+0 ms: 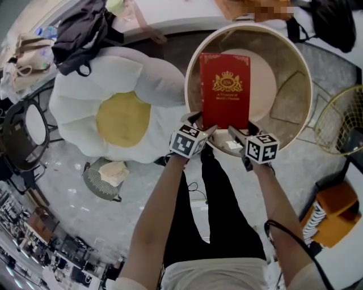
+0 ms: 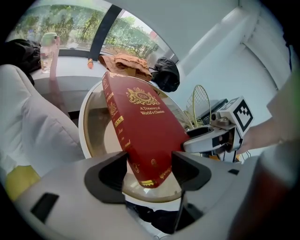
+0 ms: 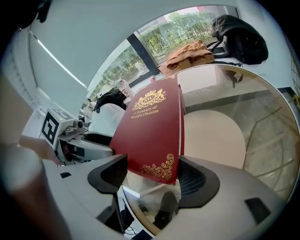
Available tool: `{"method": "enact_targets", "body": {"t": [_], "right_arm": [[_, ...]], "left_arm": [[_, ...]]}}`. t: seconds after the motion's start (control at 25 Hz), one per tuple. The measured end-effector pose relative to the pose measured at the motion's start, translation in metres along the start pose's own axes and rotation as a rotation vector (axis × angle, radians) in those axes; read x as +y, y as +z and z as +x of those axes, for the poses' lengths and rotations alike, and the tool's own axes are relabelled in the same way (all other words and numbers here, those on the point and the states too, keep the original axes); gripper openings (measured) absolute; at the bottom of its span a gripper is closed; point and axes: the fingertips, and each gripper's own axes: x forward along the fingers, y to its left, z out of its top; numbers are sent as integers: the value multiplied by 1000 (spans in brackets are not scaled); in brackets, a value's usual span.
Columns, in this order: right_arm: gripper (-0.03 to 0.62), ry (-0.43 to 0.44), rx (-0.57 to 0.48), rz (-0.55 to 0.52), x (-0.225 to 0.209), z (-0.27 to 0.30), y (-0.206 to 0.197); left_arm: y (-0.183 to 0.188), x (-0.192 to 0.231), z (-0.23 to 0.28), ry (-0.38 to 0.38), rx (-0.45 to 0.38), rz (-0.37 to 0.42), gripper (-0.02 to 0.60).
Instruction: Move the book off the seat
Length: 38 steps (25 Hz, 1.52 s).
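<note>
White fried-egg-shaped cushion seat w/ yellow centre [image 1: 108,113], at left. Round glass-top table w/ cream rim [image 1: 304,62], at right. Red hardcover book [image 1: 225,90] w/ gold crest: off the seat, held tilted over table's near rim. Left gripper [image 1: 201,126] & right gripper [image 1: 238,133]: each pinches one near corner of the book.

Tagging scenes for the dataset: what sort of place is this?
Probably a casual lounge or break corner, maybe in an office: a fried-egg cushion seat, a round glass table, and bags piled on a ledge by a window with trees outside.
</note>
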Motion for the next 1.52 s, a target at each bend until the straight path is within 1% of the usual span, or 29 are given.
{"method": "enact_targets", "body": {"t": [0.4,0.64,0.84,0.96,1.12,1.24,1.4,1.52], "right_arm": [[329,6,26,0,-4,8,-13],[330,5,9,21,-9,11,-13],[329,-24,-18,51,-14,2,-13],[328,-55,-41,34,-18,-13,-12],[324,-91,-81,14,-12,-38,-11],[279,-102,-127,-5,1,-55,-8],[237,-106,-182,-22,25,-77,-10],[212,-99,-224,-41,48,-95,-11]], "left_arm": [[-14,5,9,0,30,-41,293],[-14,9,13,11,13,-83,293],[-15,12,-1,63,-17,-102,293],[-16,12,-19,93,-43,-110,291],[-18,2,-46,109,-72,-87,255],[-19,-11,-63,103,-103,-55,221],[-28,-33,-82,78,-133,-2,213],[-33,-52,-106,69,-144,36,199]]}}
